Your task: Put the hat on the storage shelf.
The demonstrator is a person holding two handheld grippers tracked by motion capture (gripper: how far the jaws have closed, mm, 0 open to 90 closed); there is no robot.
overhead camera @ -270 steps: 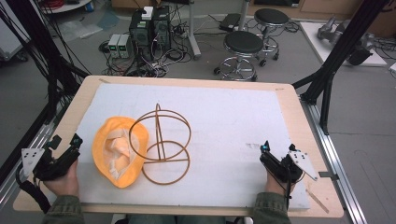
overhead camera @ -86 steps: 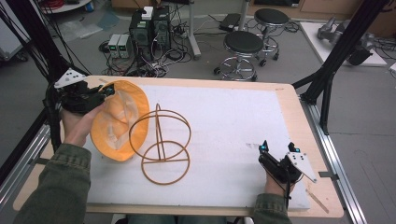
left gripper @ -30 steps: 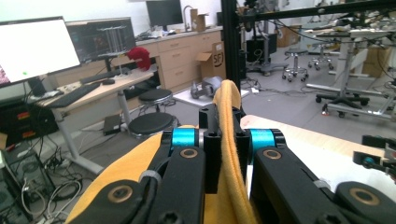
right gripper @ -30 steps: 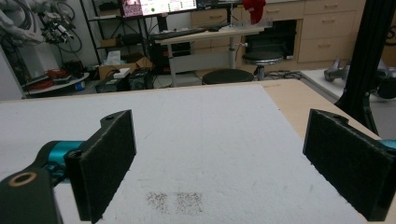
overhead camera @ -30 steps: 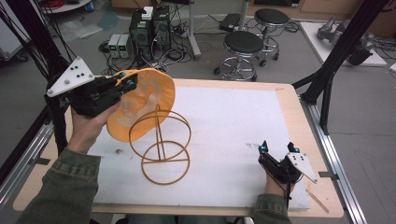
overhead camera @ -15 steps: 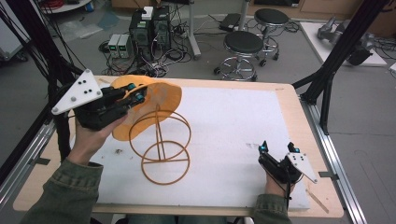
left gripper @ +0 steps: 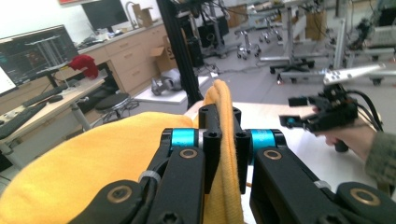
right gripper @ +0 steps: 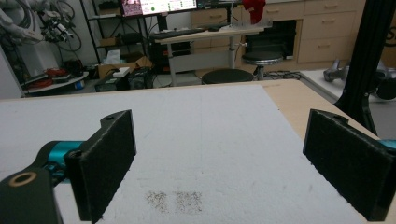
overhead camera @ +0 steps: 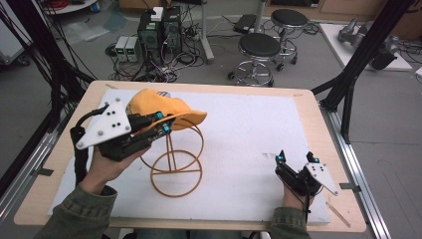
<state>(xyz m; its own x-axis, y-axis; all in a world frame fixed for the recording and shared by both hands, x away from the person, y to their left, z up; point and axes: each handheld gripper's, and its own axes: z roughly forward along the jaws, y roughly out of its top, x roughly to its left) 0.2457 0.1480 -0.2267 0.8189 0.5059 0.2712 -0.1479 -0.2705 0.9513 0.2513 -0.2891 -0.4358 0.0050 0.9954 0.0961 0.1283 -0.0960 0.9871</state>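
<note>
High view: nearest the table's front edge, the right gripper [overhead camera: 294,157] is being rested on the white foam mat [overhead camera: 249,129] at the right, its jaws spread wide with nothing between them. Farther in on the left, the left gripper [overhead camera: 163,123] is being held above the mat, its jaws clamped on the brim of an orange fabric cap [overhead camera: 159,107]. The cap is being carried in the air, right over the top ring of an orange wire stand [overhead camera: 173,162] standing upright on the mat. Beyond the table, two round black stools [overhead camera: 259,47] and computer cases [overhead camera: 158,30] are being shown on the grey floor.
</note>
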